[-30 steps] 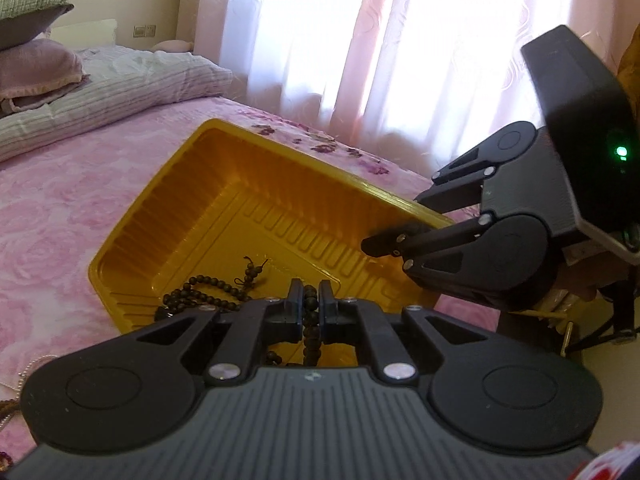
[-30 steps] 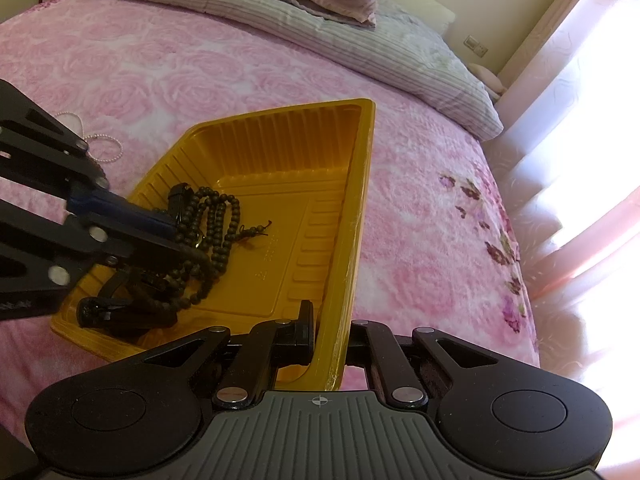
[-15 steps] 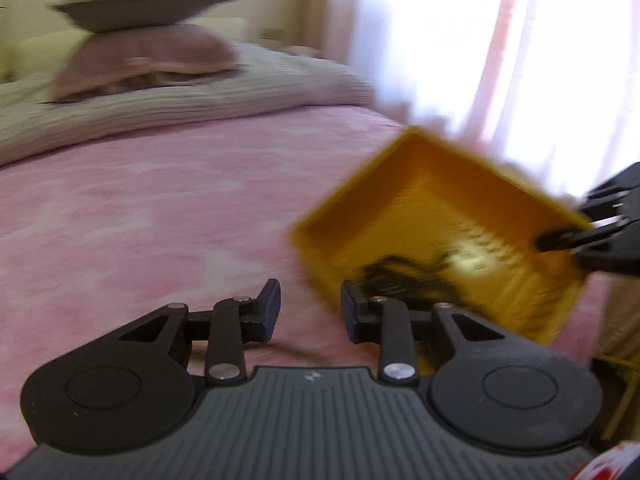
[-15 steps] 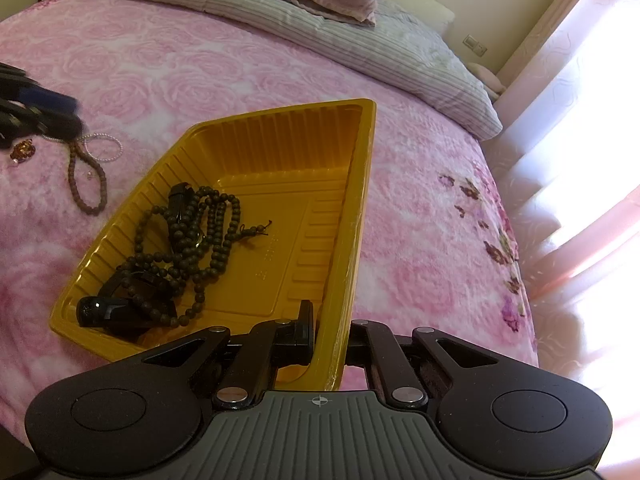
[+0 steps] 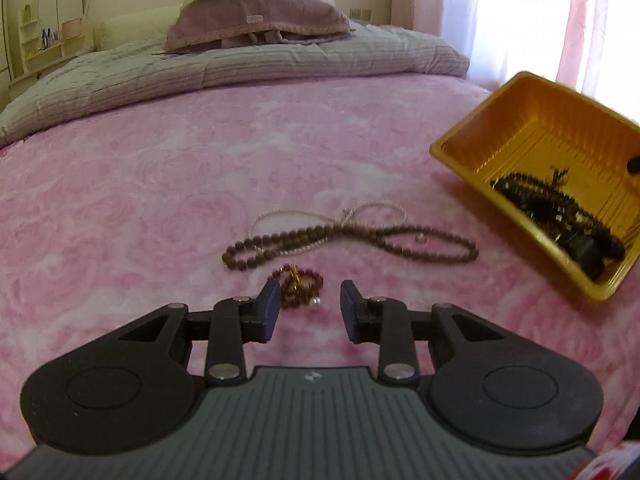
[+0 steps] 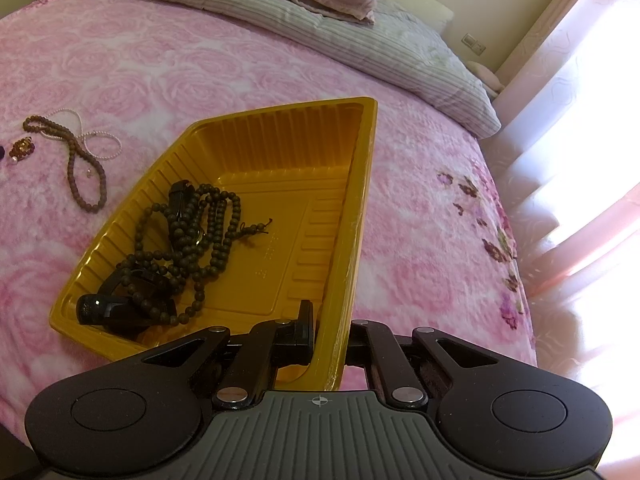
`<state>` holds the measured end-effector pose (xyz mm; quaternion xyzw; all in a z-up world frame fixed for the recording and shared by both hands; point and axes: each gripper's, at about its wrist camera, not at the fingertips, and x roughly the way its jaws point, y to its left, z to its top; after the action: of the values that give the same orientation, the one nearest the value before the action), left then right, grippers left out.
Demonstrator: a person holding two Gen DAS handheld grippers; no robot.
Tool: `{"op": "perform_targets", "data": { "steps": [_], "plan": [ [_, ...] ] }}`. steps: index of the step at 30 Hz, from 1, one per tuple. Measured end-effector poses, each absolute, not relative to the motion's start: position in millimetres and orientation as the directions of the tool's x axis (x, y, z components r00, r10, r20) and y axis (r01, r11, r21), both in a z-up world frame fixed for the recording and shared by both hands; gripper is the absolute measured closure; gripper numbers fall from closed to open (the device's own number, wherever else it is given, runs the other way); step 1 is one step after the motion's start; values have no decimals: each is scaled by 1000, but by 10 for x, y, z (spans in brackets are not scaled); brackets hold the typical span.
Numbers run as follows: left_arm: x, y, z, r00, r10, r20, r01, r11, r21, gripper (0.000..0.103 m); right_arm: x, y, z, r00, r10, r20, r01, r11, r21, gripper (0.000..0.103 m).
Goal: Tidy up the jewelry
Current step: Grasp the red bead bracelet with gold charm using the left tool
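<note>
A bed covered by a pink rose-patterned plush blanket (image 5: pixel 168 184) fills both views, with a grey striped duvet (image 5: pixel 240 68) and stacked pillows (image 5: pixel 256 20) along the top of the frame. On it sits a shallow yellow ribbed plastic tray (image 6: pixel 280 184), middle of the right wrist view and far right of the left wrist view. The right gripper (image 6: pixel 330 330) has its jaws clamped across the tray's near side wall, one finger inside and one outside, probably to steady the light tray or hold it tipped towards incoming pieces. In the tray's lower left lie a dark beaded necklace (image 6: pixel 192 232) and a black chunky item (image 6: pixel 104 308), too dark to identify. Outside it, centre of the left wrist view, a long brown bead strand (image 5: pixel 360 240) crosses a thin pale pearl string (image 5: pixel 320 216). Smallest is a dark red beaded bracelet with gold charm (image 5: pixel 298 284), just below them. The left gripper (image 5: pixel 308 308) hovers with jaws apart and empty, the bracelet just ahead of its left fingertip, likely the next pick
</note>
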<state>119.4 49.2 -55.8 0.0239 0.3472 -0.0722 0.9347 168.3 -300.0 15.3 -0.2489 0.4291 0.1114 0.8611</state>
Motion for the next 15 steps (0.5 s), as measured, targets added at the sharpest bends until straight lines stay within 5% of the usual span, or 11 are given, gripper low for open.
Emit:
{"op": "perform_targets", "data": {
  "steps": [15],
  "plan": [
    [1368, 372, -789, 732, -24, -681, 136, 984, 112, 79, 1675, -3020, 137, 604, -29, -797, -401, 853, -335, 96]
  ]
}}
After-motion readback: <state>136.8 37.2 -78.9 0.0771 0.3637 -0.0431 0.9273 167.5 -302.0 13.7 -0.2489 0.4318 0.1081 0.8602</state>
